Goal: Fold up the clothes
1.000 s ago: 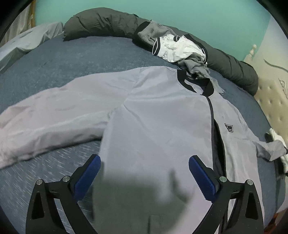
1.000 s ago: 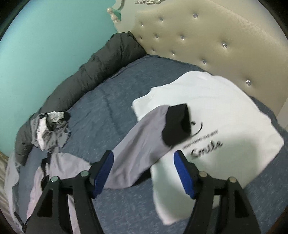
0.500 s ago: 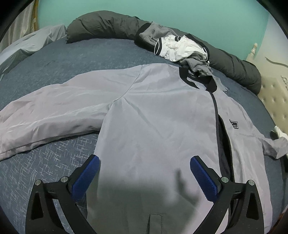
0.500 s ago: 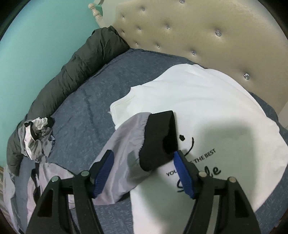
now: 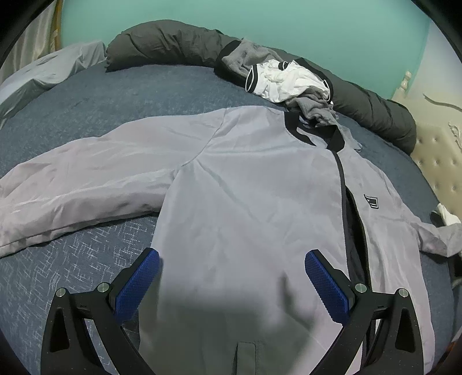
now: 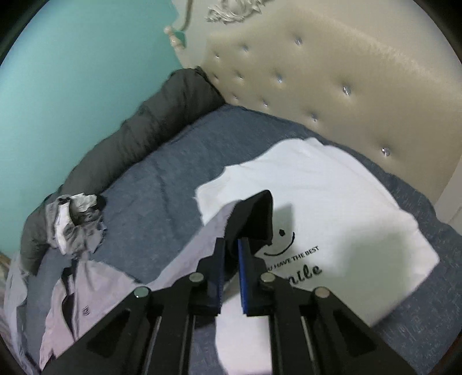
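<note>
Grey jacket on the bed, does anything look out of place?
Yes. The grey jacket has one sleeve's black cuff lying across the white T-shirt, where the right claw pinches it.

Dark bolster (image 5: 179,47) (along teal wall (image 5: 260,20)), tufted headboard (image 6: 332,86)

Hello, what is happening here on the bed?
A person with two handheld grippers is folding a grey jacket spread on the bed. The right gripper is shut on the black cuff of one sleeve, above a white T-shirt. The left gripper is open, over the jacket's lower part, holding nothing.
</note>
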The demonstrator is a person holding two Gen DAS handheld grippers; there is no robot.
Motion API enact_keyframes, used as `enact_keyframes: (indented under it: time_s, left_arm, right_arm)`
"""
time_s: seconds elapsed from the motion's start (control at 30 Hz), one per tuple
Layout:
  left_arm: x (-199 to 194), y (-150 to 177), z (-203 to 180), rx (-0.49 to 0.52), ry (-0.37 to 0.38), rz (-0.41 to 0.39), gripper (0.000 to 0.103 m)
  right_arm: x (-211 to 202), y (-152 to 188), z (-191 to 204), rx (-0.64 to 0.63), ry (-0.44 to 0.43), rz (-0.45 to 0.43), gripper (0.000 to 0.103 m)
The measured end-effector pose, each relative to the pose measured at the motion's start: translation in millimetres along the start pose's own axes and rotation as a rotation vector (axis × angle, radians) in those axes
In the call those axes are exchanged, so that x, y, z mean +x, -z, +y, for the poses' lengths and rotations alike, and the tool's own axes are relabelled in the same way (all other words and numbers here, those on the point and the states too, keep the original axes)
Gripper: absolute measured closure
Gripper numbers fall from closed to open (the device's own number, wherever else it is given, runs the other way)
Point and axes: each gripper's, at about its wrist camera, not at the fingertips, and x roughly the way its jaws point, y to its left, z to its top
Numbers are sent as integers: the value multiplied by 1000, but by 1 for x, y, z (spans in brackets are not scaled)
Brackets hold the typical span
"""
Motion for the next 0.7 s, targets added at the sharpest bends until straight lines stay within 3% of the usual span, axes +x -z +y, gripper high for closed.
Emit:
enact_keyframes:
  time_s: [0.13,0.43,0.57,0.67,0.7]
  left_arm:
    - [-3,-1,2,-7,7,-4,0]
    - [-4,-2,2,-11,19,-3,0]
    - [-4,-2,1,-8,17,-2,0]
    - [-4,-1,0,-5,15,-2,0]
    - [-3,-2,0,-4,15,-1,0]
  right_arm:
    - [-18,12,-9,-15,9,33,95]
    - [-10,50,-39,-1,42,148,94]
    - [-18,37,-33,-10,3,99,91]
    - [-21,24,-26,-33,25,64,59]
    - [-20,20,-24,-32,19,59,43]
